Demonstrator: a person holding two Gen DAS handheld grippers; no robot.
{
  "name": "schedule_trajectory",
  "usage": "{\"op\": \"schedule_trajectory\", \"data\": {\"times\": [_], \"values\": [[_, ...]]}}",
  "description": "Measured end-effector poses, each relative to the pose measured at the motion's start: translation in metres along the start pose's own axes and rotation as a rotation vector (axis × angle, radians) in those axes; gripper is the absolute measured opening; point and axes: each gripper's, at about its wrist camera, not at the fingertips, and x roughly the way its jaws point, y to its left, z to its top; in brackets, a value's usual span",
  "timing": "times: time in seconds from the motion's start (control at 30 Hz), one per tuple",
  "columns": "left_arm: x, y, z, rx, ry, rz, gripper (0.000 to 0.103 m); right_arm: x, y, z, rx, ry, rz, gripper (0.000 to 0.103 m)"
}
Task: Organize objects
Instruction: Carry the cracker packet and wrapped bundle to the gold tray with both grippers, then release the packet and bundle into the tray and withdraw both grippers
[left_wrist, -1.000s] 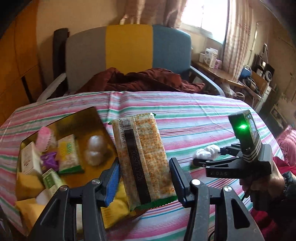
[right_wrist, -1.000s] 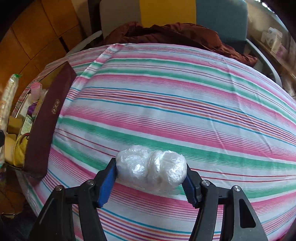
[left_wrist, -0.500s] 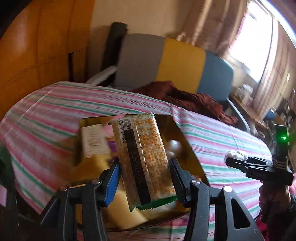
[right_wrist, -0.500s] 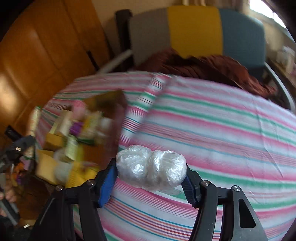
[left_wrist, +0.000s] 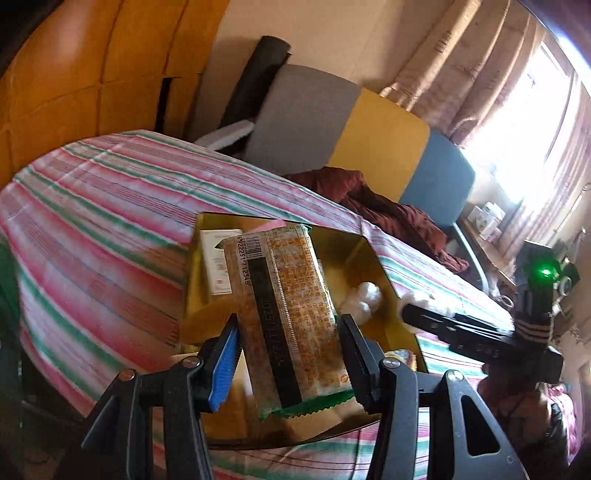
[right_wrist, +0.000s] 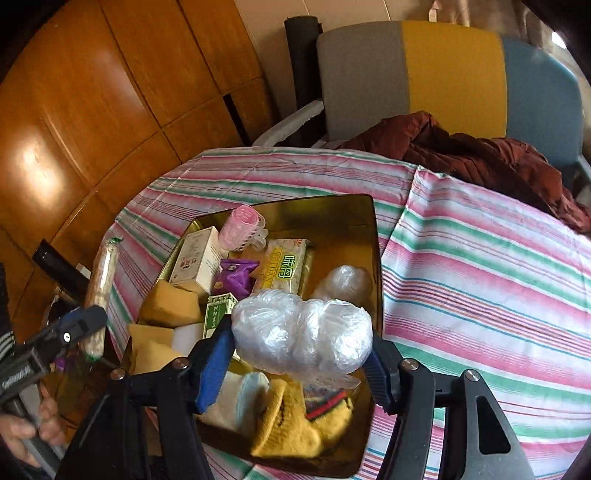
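My left gripper (left_wrist: 288, 354) is shut on a long orange snack packet (left_wrist: 291, 314) with a barcode, held above the gold tray (left_wrist: 373, 254). My right gripper (right_wrist: 301, 350) is shut on a clear plastic-wrapped bundle (right_wrist: 303, 332), held over the near part of the gold tray (right_wrist: 371, 221). The tray holds several items: a pink hair roller (right_wrist: 242, 223), a white box (right_wrist: 195, 258), a purple packet (right_wrist: 236, 277), a green-lettered packet (right_wrist: 286, 267), another wrapped bundle (right_wrist: 345, 282) and a yellow sock (right_wrist: 295, 424). The right gripper shows in the left wrist view (left_wrist: 413, 312). The left gripper shows in the right wrist view (right_wrist: 85, 321).
The tray sits on a round table with a pink and green striped cloth (right_wrist: 480, 258). A chair with grey, yellow and blue panels (right_wrist: 443, 70) stands behind, with a dark red garment (right_wrist: 480, 155) on it. Wood panelling (right_wrist: 92, 110) lies to the left.
Both grippers have swung left over the tray, each keeping its load. The tray's contents now lie under the right gripper.
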Motion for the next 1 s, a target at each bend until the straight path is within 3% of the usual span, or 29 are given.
{"op": "schedule_trajectory", "data": {"times": [0.23, 0.43, 0.57, 0.77, 1.0], "values": [[0.034, -0.027, 0.019, 0.016, 0.033, -0.072, 0.052, 0.016, -0.007, 0.001, 0.041, 0.019, -0.014, 0.069], [0.071, -0.038, 0.029, 0.029, 0.066, -0.073, 0.052, 0.024, -0.015, -0.002, 0.070, 0.028, -0.016, 0.074], [0.075, -0.037, 0.026, 0.018, 0.073, -0.052, 0.052, 0.024, -0.020, -0.006, 0.082, 0.024, -0.011, 0.082], [0.063, -0.032, 0.015, 0.035, 0.063, 0.003, 0.052, 0.022, -0.023, -0.012, 0.094, 0.024, -0.006, 0.083], [0.035, -0.037, 0.010, 0.099, -0.013, 0.099, 0.053, 0.017, -0.015, -0.016, 0.077, 0.018, -0.022, 0.093]]}}
